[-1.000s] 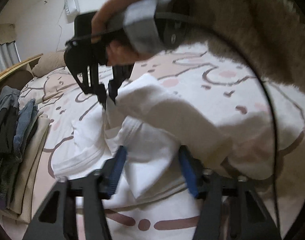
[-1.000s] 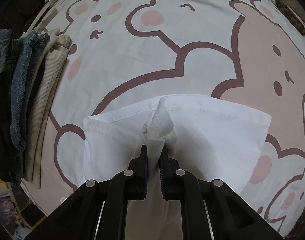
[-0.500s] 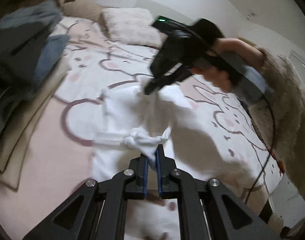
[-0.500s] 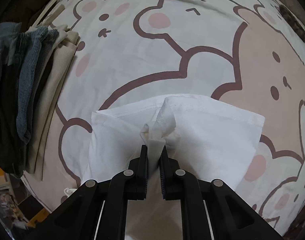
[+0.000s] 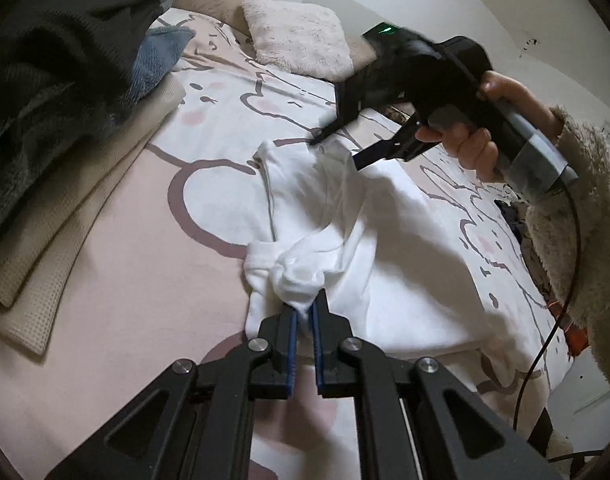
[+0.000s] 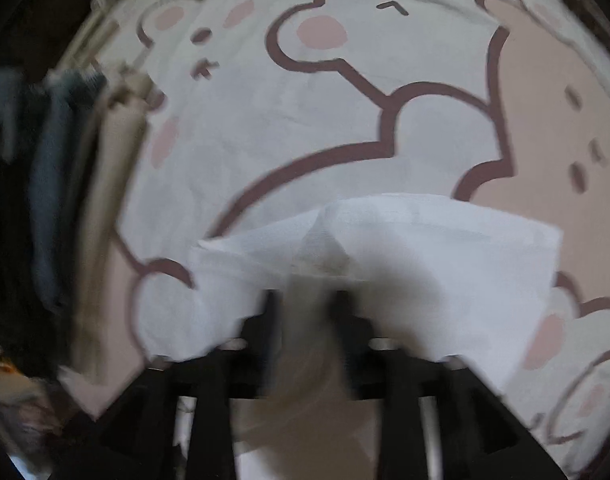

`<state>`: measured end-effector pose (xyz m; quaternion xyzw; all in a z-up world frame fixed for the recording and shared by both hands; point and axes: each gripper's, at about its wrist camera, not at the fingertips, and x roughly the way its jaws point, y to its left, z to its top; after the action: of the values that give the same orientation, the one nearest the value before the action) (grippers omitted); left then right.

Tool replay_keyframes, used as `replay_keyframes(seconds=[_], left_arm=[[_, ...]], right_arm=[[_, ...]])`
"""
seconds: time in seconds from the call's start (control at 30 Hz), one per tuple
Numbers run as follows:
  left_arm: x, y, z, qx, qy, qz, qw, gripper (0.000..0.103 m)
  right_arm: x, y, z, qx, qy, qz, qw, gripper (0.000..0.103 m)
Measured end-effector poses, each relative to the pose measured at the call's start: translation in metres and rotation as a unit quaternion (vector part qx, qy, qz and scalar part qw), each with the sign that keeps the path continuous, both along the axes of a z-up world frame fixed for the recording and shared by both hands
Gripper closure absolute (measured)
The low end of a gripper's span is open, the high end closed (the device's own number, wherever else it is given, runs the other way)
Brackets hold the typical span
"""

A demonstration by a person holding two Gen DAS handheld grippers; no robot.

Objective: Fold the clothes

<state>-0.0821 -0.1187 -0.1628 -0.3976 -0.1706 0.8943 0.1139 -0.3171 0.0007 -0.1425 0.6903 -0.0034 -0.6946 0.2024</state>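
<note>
A white garment [image 5: 389, 248] lies on the bear-print bedsheet [image 5: 153, 264]. My left gripper [image 5: 304, 308] is shut on a bunched fold of it at its near edge. My right gripper [image 5: 337, 148] shows in the left wrist view at the garment's far edge, its fingers spread apart over the cloth. In the blurred right wrist view the right gripper [image 6: 305, 300] has its fingers apart with the white garment [image 6: 445, 248] lying between and ahead of them.
A stack of folded clothes [image 5: 57, 128], beige below and grey and blue above, sits at the left of the bed; it also shows in the right wrist view [image 6: 53, 200]. A fluffy white pillow [image 5: 301, 40] lies at the head. A cable [image 5: 561, 292] hangs at right.
My right gripper has opened and let go of the fold it held. My left gripper closed on the garment's near edge a half second ago and still holds it.
</note>
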Motion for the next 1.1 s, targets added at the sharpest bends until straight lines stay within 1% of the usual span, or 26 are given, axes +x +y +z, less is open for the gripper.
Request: replay_keyframes(seconds=[0.03,0.07,0.1,0.13,0.17,0.2,0.23,0.27,0.33,0.37,0.4,0.43,0.5,0.53,0.6,0.67,0.73,0.77,0.8,0.83,0.9,0.97,1.1], left_arm=[[0.000,0.000,0.000,0.001,0.000,0.000,1.0000,0.095],[0.001,-0.001,0.001,0.001,0.001,0.000,1.0000,0.095],[0.002,-0.002,0.001,0.003,0.001,0.000,1.0000,0.092],[0.004,-0.005,0.003,0.007,0.003,0.001,1.0000,0.092],[0.007,-0.007,0.004,0.011,0.005,0.001,0.9999,0.092],[0.009,-0.010,0.005,0.015,0.007,0.002,0.9999,0.091],[0.010,-0.011,0.008,0.014,0.010,0.004,0.9998,0.091],[0.012,-0.013,0.011,0.013,0.013,0.006,0.9998,0.090],[0.018,-0.015,0.025,0.002,0.040,0.004,0.9992,0.090],[0.021,-0.015,0.034,-0.007,0.057,0.002,0.9984,0.090],[0.022,-0.015,0.043,-0.015,0.072,-0.002,0.9973,0.090],[0.022,-0.014,0.051,-0.019,0.086,-0.009,0.9961,0.090],[0.018,-0.008,0.063,-0.022,0.105,-0.029,0.9938,0.090],[0.014,-0.004,0.066,-0.029,0.111,-0.038,0.9927,0.090],[0.004,0.009,0.060,-0.052,0.103,-0.063,0.9913,0.090],[-0.006,0.021,0.054,-0.075,0.094,-0.088,0.9888,0.090],[-0.016,0.033,0.048,-0.098,0.086,-0.113,0.9850,0.090],[-0.021,0.039,0.040,-0.111,0.072,-0.125,0.9833,0.090],[-0.025,0.044,0.032,-0.124,0.058,-0.136,0.9812,0.090],[-0.025,0.044,0.030,-0.127,0.055,-0.137,0.9809,0.090],[-0.024,0.044,0.026,-0.130,0.051,-0.137,0.9806,0.090],[-0.023,0.044,0.023,-0.133,0.047,-0.138,0.9803,0.090],[-0.019,0.023,0.026,-0.115,0.048,-0.100,0.9871,0.090]], right_arm=[[0.000,0.004,0.003,-0.023,-0.001,-0.011,1.000,0.023],[0.000,0.007,0.007,-0.044,0.000,-0.022,0.999,0.018],[0.001,0.012,0.013,-0.053,0.011,-0.032,0.998,0.015],[0.004,0.023,0.018,-0.068,0.019,-0.043,0.997,0.015],[-0.004,0.033,0.027,-0.093,0.020,-0.055,0.994,0.015],[-0.017,0.035,0.038,-0.116,0.019,-0.065,0.991,0.015],[-0.014,0.037,0.046,-0.133,0.023,-0.075,0.988,0.015],[-0.017,0.036,0.053,-0.136,0.033,-0.080,0.987,0.015],[-0.021,0.026,0.058,-0.098,0.049,-0.075,0.991,0.016],[-0.024,0.042,0.055,-0.086,0.048,-0.071,0.993,0.021],[-0.022,0.041,0.046,-0.084,0.034,-0.069,0.994,0.038],[-0.020,0.041,0.037,-0.082,0.020,-0.066,0.994,0.049],[-0.013,0.046,0.022,-0.077,-0.002,-0.064,0.995,0.062],[-0.008,0.052,0.016,-0.075,-0.011,-0.065,0.995,0.063],[0.002,0.066,0.008,-0.075,-0.021,-0.073,0.994,0.064],[0.004,0.069,-0.002,-0.086,-0.033,-0.084,0.992,0.064],[0.008,0.073,-0.005,-0.087,-0.031,-0.087,0.992,0.064],[0.009,0.073,-0.006,-0.087,-0.029,-0.086,0.992,0.064],[0.008,0.071,-0.006,-0.087,-0.027,-0.084,0.992,0.067],[0.009,0.070,-0.005,-0.091,-0.025,-0.081,0.992,0.078],[0.011,0.067,-0.003,-0.113,-0.026,-0.075,0.990,0.096],[0.014,0.063,0.006,-0.119,-0.008,-0.062,0.991,0.097],[0.018,0.056,0.030,-0.136,0.023,-0.044,0.989,0.098]])
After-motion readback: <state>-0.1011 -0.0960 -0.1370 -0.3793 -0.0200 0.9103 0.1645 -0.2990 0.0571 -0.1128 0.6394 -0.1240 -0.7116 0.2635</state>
